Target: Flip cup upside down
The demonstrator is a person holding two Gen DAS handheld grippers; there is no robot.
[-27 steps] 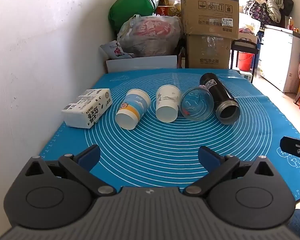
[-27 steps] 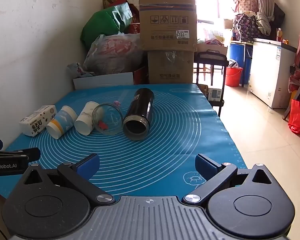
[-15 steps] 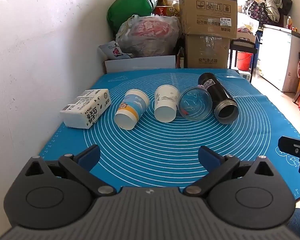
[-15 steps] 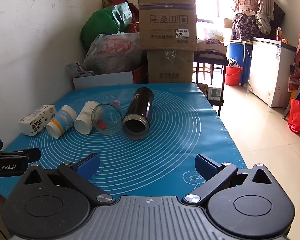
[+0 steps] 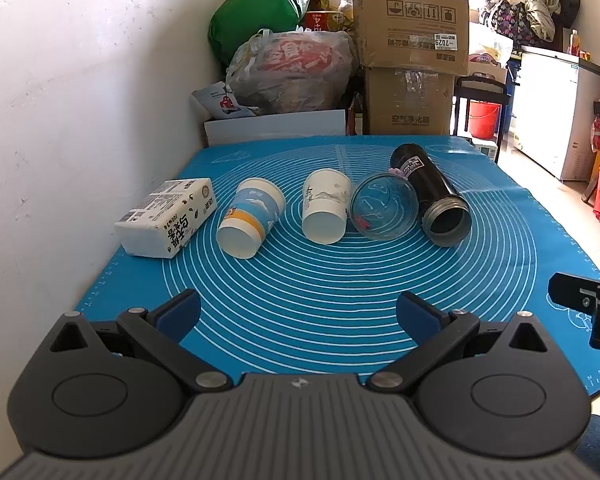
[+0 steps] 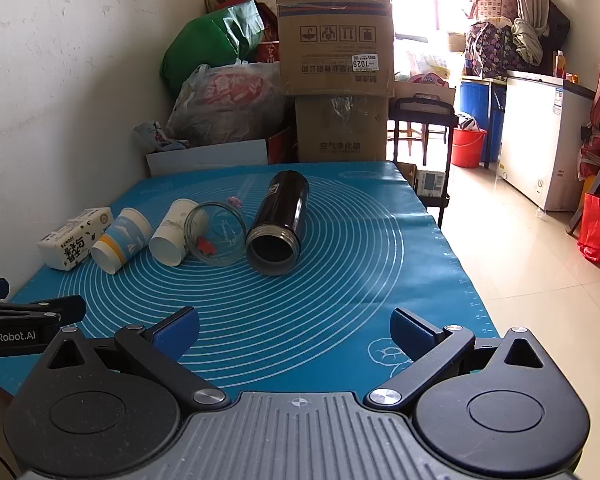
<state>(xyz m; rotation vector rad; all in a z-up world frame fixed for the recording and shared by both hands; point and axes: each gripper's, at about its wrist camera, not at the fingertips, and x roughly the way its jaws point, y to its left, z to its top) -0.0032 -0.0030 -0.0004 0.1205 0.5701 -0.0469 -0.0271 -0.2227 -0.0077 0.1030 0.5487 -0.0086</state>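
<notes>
Several cups lie on their sides in a row on the blue mat (image 5: pixel 340 292): a blue-and-white paper cup (image 5: pixel 250 217), a white paper cup (image 5: pixel 325 205), a clear glass cup (image 5: pixel 383 211) and a black flask (image 5: pixel 432 193). They also show in the right wrist view: the blue-and-white cup (image 6: pixel 121 238), the white cup (image 6: pixel 174 231), the glass (image 6: pixel 215 233) and the flask (image 6: pixel 279 220). My left gripper (image 5: pixel 298 312) is open and empty over the near part of the mat, well short of the cups. My right gripper (image 6: pixel 295 330) is open and empty near the mat's front right.
A white tissue pack (image 5: pixel 167 216) lies left of the cups by the wall. Cardboard boxes (image 5: pixel 410 48) and bags (image 5: pixel 292 72) are piled behind the table. The table's right edge drops to a tiled floor (image 6: pixel 532 264). The right gripper shows at the left wrist view's right edge (image 5: pixel 588 308).
Both grippers stay open and empty. The left wrist view has shifted slightly, with the cups a touch lower and further left. Nothing on the mat has moved.
</notes>
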